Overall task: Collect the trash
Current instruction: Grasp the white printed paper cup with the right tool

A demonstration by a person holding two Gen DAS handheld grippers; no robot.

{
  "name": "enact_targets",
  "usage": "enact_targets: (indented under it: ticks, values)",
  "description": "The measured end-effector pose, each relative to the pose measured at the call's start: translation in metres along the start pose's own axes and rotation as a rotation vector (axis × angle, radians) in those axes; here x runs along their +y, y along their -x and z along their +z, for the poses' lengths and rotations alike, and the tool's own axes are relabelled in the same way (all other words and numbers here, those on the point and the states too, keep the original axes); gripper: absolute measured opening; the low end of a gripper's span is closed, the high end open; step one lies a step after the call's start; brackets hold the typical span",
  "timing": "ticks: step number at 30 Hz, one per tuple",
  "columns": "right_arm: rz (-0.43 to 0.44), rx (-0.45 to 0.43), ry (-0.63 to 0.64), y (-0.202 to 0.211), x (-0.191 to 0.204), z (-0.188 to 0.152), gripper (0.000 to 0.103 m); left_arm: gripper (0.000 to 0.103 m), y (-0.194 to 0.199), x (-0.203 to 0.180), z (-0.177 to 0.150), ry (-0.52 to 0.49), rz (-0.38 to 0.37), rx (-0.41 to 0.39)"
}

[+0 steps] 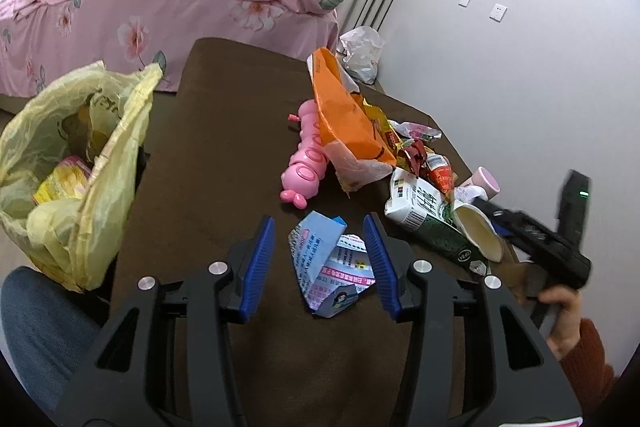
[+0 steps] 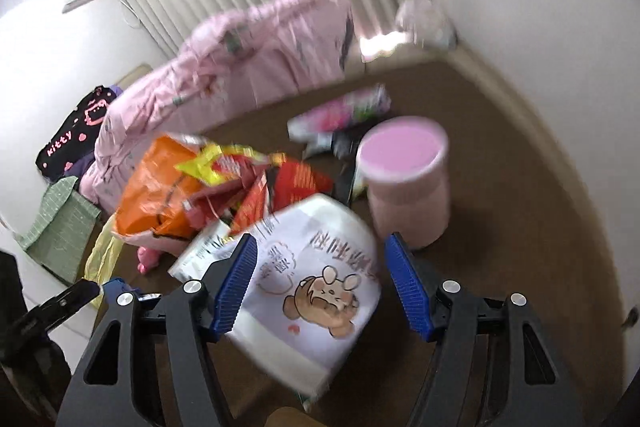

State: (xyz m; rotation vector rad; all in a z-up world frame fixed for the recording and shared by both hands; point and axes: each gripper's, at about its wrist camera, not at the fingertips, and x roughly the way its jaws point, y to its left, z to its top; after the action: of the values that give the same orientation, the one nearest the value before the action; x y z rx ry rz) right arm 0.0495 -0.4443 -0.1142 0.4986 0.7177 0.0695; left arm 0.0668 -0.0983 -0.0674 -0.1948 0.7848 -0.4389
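Observation:
My left gripper [image 1: 320, 227] is open, its blue pads on either side of a crumpled blue-and-white leaflet [image 1: 330, 263] on the brown table [image 1: 224, 147]. A yellow trash bag [image 1: 76, 163] with wrappers inside hangs open at the table's left. My right gripper [image 2: 322, 247] is open around a white paper cup with a cartoon bear [image 2: 316, 287] that lies on its side; the cup also shows in the left wrist view [image 1: 478, 227]. The right gripper's body [image 1: 536, 231] shows at the right in the left wrist view. The right wrist view is blurred.
A pile of trash lies mid-table: an orange bag [image 1: 344, 115], snack wrappers [image 1: 412, 147], a green-and-white carton [image 1: 428, 219]. A pink caterpillar toy [image 1: 306, 163] lies beside it. A pink cup [image 2: 404, 179] stands upright behind the white cup. A pink-covered bed [image 1: 160, 7] stands beyond.

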Motion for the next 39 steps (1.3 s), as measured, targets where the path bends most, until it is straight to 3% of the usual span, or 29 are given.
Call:
enact_targets:
  ticks: [3, 12, 18, 23, 27, 30, 33, 39]
  values:
    - [0.011, 0.022, 0.015, -0.001, 0.006, -0.001, 0.062, 0.047, 0.005, 0.007, -0.001, 0.011, 0.009, -0.011]
    - [0.071, 0.006, 0.159, 0.038, 0.034, -0.002, 0.042, 0.048, 0.007, 0.013, -0.005, 0.046, 0.001, 0.003]
    - [0.030, -0.043, 0.300, 0.070, 0.059, -0.011, 0.040, 0.048, 0.020, 0.012, -0.006, 0.038, 0.005, -0.020]
    - [-0.074, -0.125, 0.479, 0.093, 0.086, -0.026, 0.040, 0.048, 0.029, 0.011, -0.010, 0.037, 0.015, -0.025]
    - [-0.081, -0.174, 0.500, 0.108, 0.089, -0.024, 0.040, 0.048, 0.037, 0.005, -0.013, 0.011, 0.016, -0.030]
    - [-0.014, -0.124, 0.418, 0.107, 0.077, -0.017, 0.040, 0.049, 0.038, 0.004, -0.016, 0.011, 0.010, -0.024]
    - [-0.030, -0.068, 0.381, 0.099, 0.065, -0.020, 0.040, 0.049, 0.039, 0.002, -0.019, 0.005, 0.011, -0.015]
    - [-0.054, -0.061, 0.523, 0.098, 0.058, -0.056, 0.040, 0.050, 0.039, 0.001, -0.025, -0.011, 0.025, -0.005]
